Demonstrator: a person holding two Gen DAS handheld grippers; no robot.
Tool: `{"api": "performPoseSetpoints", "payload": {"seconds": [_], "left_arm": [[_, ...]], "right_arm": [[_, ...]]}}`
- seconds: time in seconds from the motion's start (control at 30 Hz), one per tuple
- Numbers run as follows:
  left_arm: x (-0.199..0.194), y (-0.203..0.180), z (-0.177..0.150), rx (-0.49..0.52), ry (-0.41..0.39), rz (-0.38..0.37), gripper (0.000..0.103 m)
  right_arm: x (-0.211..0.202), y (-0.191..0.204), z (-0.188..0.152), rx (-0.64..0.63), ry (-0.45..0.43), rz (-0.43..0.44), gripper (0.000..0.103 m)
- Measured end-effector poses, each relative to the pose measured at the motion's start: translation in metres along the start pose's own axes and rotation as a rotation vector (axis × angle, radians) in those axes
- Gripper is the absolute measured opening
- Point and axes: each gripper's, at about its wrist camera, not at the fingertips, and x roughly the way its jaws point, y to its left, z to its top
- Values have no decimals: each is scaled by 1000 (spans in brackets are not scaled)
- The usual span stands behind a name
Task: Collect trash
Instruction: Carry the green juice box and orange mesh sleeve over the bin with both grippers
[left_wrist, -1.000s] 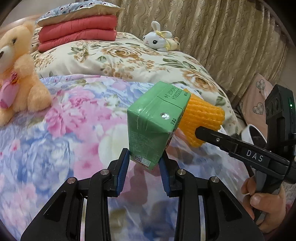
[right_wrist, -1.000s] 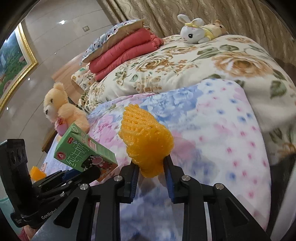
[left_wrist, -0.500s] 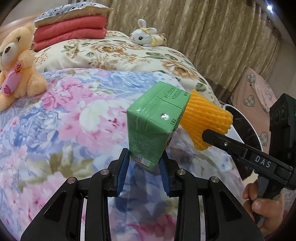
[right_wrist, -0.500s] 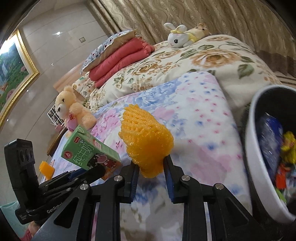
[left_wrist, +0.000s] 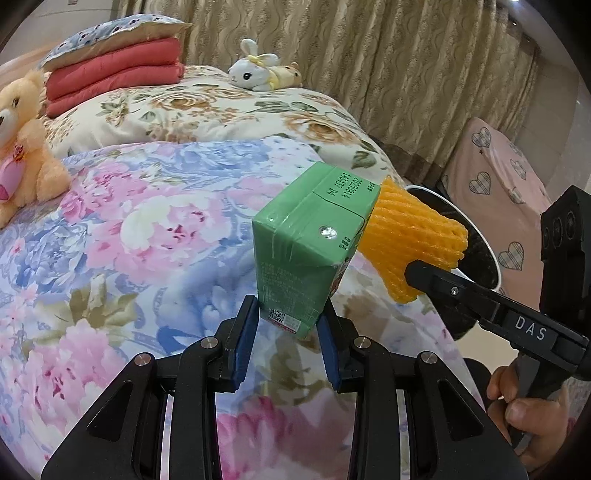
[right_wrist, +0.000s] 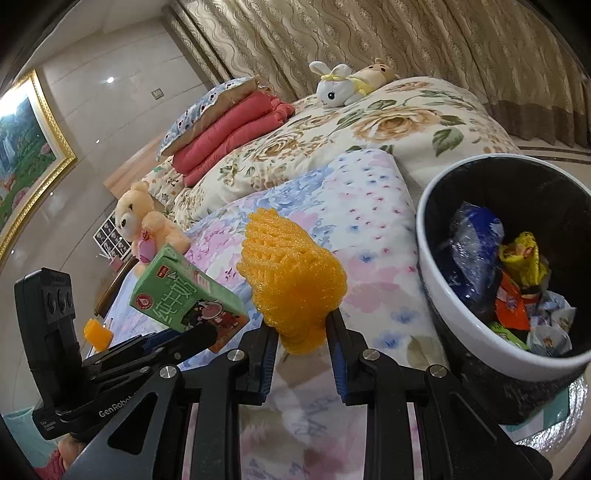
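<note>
Left wrist view: left gripper (left_wrist: 287, 338) clamped on the lower end of a green milk carton (left_wrist: 308, 245), blue pads pressed to both sides, carton tilted with its top toward one o'clock, held above a floral quilt (left_wrist: 122, 236). At three o'clock, right gripper (left_wrist: 408, 275) closed on an orange foam fruit net (left_wrist: 413, 236), net touching the carton's top right corner in this view. Behind the net, the white rim of a trash bin (left_wrist: 476, 236), mostly hidden. At nine o'clock a peach teddy bear (left_wrist: 22, 144); at eleven o'clock folded red blankets (left_wrist: 114, 83) under a patterned pillow; at twelve o'clock a white plush rabbit (left_wrist: 255, 74) before beige curtains (left_wrist: 388, 66). Right wrist view: right gripper (right_wrist: 301, 332) pinching the base of the foam net (right_wrist: 291, 273), net upright at centre. At three o'clock the trash bin (right_wrist: 436, 266), black inside with a white rim, just beside the bed edge, holding crumpled wrappers (right_wrist: 517, 280) in blue, yellow and orange. At eight o'clock the carton (right_wrist: 184, 291) gripped by the left gripper (right_wrist: 192, 338), label facing the camera. Beyond, at ten o'clock, the teddy bear (right_wrist: 140, 221); at twelve o'clock the rabbit (right_wrist: 340, 86); a small orange piece (right_wrist: 98, 332) on the quilt at nine o'clock.
</note>
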Motion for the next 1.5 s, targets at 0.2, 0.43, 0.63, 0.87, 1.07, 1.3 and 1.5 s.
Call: {"api": "performPoseSetpoints", "payload": {"seconds": [0.2, 0.43, 0.63, 0.87, 1.07, 1.3, 1.5], "left_arm": [[-4, -12, -2, 18, -3, -9, 31], [-8, -24, -3, 36, -9, -16, 31], [-10, -36, -2, 54, -11, -28, 31], [-8, -49, 1, 73, -10, -45, 31], [-6, -60, 4, 94, -10, -61, 31], [0, -72, 9, 107, -4, -80, 31], [6, -86, 15, 131, -4, -98, 31]], "right_arm": [[-13, -7, -4, 10, -20, -6, 26], [-28, -13, -8, 22, -44, -12, 26], [-38, -20, -9, 36, -60, -25, 26], [-50, -30, -8, 51, -80, -40, 26], [-59, -39, -9, 62, -91, -55, 26], [-69, -50, -5, 80, -110, -75, 26], [-76, -62, -5, 99, -120, -99, 26]]}}
